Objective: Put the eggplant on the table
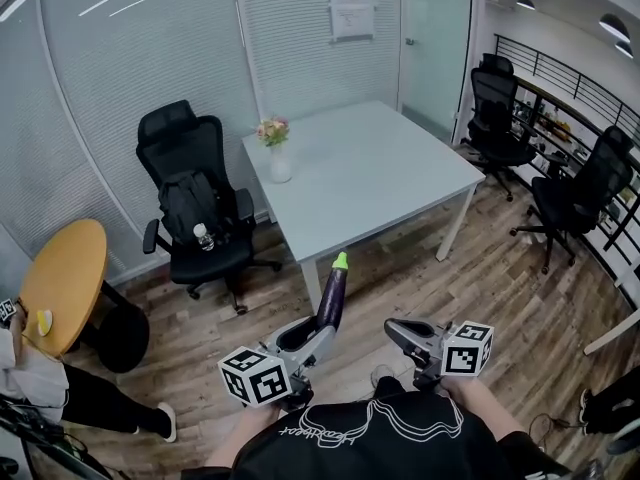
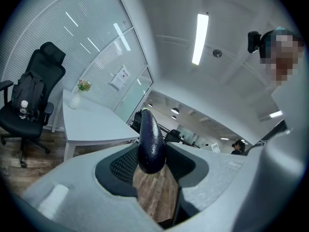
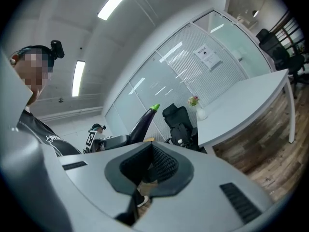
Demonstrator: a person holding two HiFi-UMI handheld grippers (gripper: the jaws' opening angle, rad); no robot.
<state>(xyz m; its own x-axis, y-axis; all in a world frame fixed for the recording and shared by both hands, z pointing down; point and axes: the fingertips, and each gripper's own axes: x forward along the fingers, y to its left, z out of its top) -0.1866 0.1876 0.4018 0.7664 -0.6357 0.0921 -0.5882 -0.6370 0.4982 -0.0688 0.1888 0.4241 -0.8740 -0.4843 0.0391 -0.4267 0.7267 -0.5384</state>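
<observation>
Purple eggplant (image 2: 150,134) is held upright between the left gripper (image 2: 152,166) jaws. The right gripper (image 3: 145,172) jaws seem narrow and empty. Carrying is in hand; the table (image 1: 400,178), well ahead, must be reached.

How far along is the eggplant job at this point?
Done: the eggplant is picked up, clamped in the left gripper's jaws. In hand: it hangs over the wood floor, short of the white table. Left: reach the table and set it down.

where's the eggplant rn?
Head view, lower centre: the eggplant is gripped in the left gripper, stem end up, in the air over the wood floor, just short of the near edge of the white table.
</observation>
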